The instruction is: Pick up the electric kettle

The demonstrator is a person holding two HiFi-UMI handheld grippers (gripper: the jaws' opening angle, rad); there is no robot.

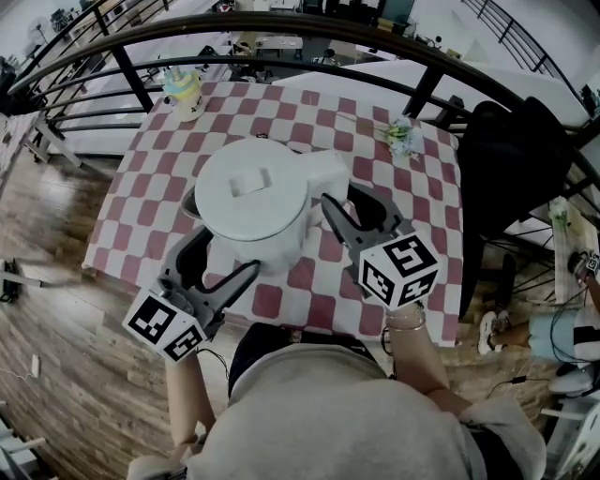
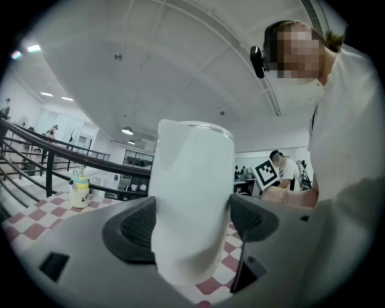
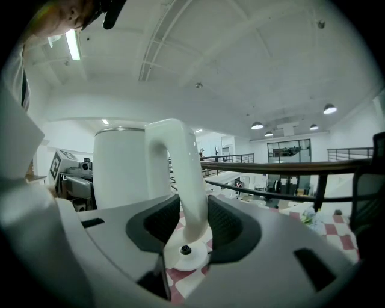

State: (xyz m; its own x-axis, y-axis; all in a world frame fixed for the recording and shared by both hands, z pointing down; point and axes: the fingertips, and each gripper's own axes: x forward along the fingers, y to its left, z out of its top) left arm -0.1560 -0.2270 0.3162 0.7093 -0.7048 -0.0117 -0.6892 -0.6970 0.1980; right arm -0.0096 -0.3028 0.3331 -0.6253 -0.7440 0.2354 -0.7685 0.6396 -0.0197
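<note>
The white electric kettle (image 1: 253, 192) fills the middle of the head view, lid up, over the red-and-white checked table (image 1: 417, 192). My left gripper (image 1: 220, 239) comes in from the lower left. Its pads press on both sides of the kettle's body (image 2: 192, 198), so this left gripper (image 2: 189, 222) is shut on it. My right gripper (image 1: 352, 202) reaches in from the right. This right gripper (image 3: 186, 219) is shut on the lower part of the curved white handle (image 3: 180, 174). Checked cloth shows under the kettle's bottom in both gripper views.
A small pastel cup (image 1: 185, 91) stands at the table's far left corner. A little bunch of flowers (image 1: 403, 138) lies at its far right. A dark railing (image 1: 281, 28) curves behind the table. A black chair (image 1: 511, 159) stands to the right.
</note>
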